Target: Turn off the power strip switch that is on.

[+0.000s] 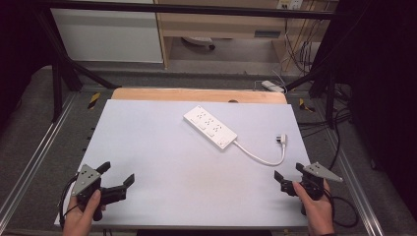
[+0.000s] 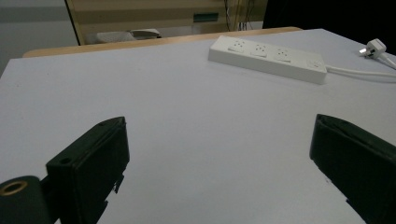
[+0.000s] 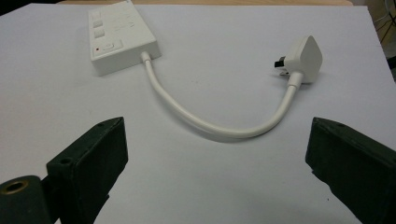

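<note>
The white plastic power strip (image 1: 210, 127) lies mid-table (image 1: 162, 162), its short cable (image 3: 219, 128) curving to the plug (image 3: 303, 58). Rigid and light, it grips best across its narrow sides. The left gripper (image 1: 118, 177) and right gripper (image 1: 287, 178) stand wide, empty.

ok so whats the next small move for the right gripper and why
Probably ease the right gripper forward toward the plug. Its fingers are open and empty, and the plug lies loose on the table, apart from the power strip, nearest that hand.
</note>
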`<control>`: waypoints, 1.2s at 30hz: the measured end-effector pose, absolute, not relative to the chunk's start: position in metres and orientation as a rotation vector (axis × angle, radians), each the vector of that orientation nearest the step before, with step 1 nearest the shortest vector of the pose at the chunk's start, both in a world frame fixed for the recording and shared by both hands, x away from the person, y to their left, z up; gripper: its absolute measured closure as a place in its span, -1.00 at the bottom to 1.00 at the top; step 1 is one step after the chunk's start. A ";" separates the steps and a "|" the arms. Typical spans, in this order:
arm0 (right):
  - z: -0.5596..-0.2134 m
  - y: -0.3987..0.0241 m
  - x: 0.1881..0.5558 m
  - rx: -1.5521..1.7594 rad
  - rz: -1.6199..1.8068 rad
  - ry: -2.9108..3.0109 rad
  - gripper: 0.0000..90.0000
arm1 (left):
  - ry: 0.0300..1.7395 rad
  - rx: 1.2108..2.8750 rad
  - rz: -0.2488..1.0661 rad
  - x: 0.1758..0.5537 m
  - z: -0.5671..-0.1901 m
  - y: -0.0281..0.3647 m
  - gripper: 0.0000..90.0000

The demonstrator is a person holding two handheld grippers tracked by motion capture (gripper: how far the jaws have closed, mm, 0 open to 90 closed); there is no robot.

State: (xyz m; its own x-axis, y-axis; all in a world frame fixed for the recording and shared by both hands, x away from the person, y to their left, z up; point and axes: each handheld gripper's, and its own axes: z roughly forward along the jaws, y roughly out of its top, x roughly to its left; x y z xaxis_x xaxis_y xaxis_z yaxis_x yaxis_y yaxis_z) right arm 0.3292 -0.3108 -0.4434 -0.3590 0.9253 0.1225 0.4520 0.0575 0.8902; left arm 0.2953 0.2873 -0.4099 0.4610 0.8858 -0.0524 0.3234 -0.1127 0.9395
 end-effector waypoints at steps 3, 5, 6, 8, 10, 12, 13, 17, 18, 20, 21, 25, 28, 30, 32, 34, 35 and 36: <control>-0.443 -0.313 0.328 1.382 1.276 1.834 -0.85 | 1.056 1.668 0.672 0.296 -0.410 0.287 -0.90; -0.439 -0.314 0.327 1.377 1.308 1.803 -0.84 | 1.054 1.668 0.671 0.296 -0.410 0.287 -0.90; -0.438 -0.314 0.326 1.364 1.320 1.794 -0.84 | 1.052 1.671 0.672 0.295 -0.410 0.287 -0.90; -0.435 -0.313 0.325 1.340 1.342 1.772 -0.85 | 1.053 1.669 0.671 0.295 -0.409 0.287 -0.90; -0.433 -0.313 0.325 1.325 1.348 1.759 -0.86 | 1.054 1.660 0.669 0.295 -0.409 0.288 -0.90; -0.429 -0.312 0.325 1.305 1.372 1.743 -0.87 | 1.055 1.657 0.665 0.295 -0.409 0.288 -0.90; -0.429 -0.312 0.325 1.305 1.372 1.743 -0.87 | 1.055 1.659 0.664 0.295 -0.409 0.288 -0.90; -0.425 -0.311 0.324 1.289 1.382 1.739 -0.88 | 1.059 1.656 0.663 0.295 -0.410 0.288 -0.90; -0.425 -0.311 0.324 1.289 1.382 1.739 -0.88 | 1.060 1.655 0.663 0.295 -0.410 0.288 -0.90; -0.423 -0.311 0.324 1.288 1.381 1.740 -0.90 | 1.058 1.655 0.663 0.295 -0.409 0.288 -0.90; -0.423 -0.311 0.324 1.285 1.384 1.738 -0.90 | 1.058 1.654 0.661 0.295 -0.410 0.288 -0.90; -0.420 -0.309 0.323 1.279 1.400 1.740 -0.92 | 1.053 1.658 0.663 0.295 -0.410 0.288 -0.90; -0.418 -0.306 0.322 1.259 1.393 1.746 -0.94 | 1.045 1.669 0.661 0.295 -0.410 0.286 -0.90; -0.418 -0.305 0.322 1.266 1.382 1.752 -0.93 | 1.045 1.671 0.659 0.295 -0.410 0.286 -0.90; -0.417 -0.304 0.322 1.280 1.378 1.749 -0.92 | 1.044 1.672 0.654 0.295 -0.411 0.286 -0.90; -0.416 -0.303 0.323 1.288 1.379 1.737 -0.92 | 1.046 1.670 0.653 0.295 -0.411 0.286 -0.90; -0.416 -0.303 0.323 1.288 1.379 1.737 -0.92 | 1.049 1.667 0.655 0.295 -0.411 0.287 -0.90; -0.415 -0.304 0.323 1.296 1.382 1.737 -0.92 | 1.055 1.664 0.655 0.295 -0.411 0.287 -0.90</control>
State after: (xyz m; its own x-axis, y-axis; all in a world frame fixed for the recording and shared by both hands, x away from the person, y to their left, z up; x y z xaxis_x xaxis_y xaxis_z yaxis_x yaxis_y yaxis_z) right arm 0.3227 -0.3036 -0.4154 -0.3734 0.9179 0.1342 0.3369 -0.0006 0.9415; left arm 0.2952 0.2866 -0.4109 0.4687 0.8807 -0.0690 0.3287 -0.1014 0.9390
